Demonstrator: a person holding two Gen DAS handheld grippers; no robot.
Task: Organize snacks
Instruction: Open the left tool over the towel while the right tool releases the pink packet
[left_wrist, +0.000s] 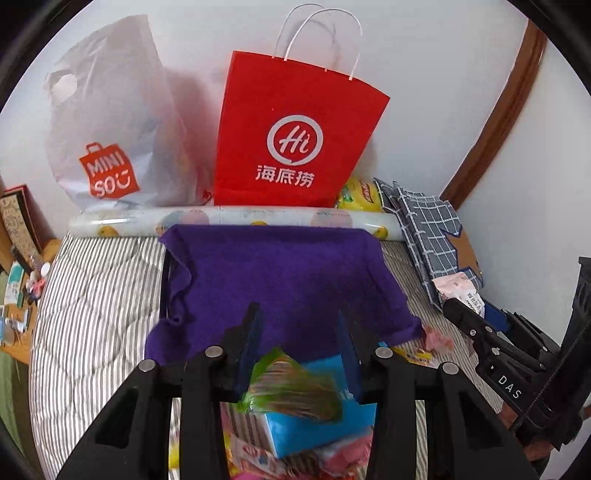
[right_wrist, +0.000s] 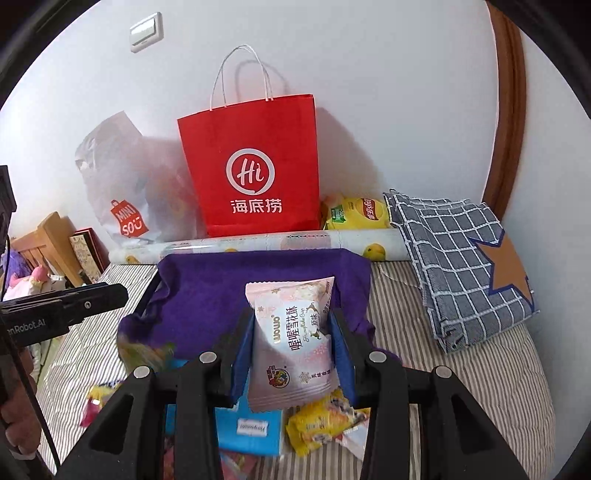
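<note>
The right gripper (right_wrist: 291, 332) squeezes its fingers on the light, soft, crinkly pink snack pack (right_wrist: 291, 343), held by its sides above the purple cloth (right_wrist: 207, 291) at the bed's far edge.

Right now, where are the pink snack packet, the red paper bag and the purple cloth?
pink snack packet (right_wrist: 291, 339), right wrist view, middle of its printed front.
red paper bag (right_wrist: 251, 173), right wrist view, the white logo on its front.
purple cloth (left_wrist: 280, 273), left wrist view, centre of its flat top.
</note>
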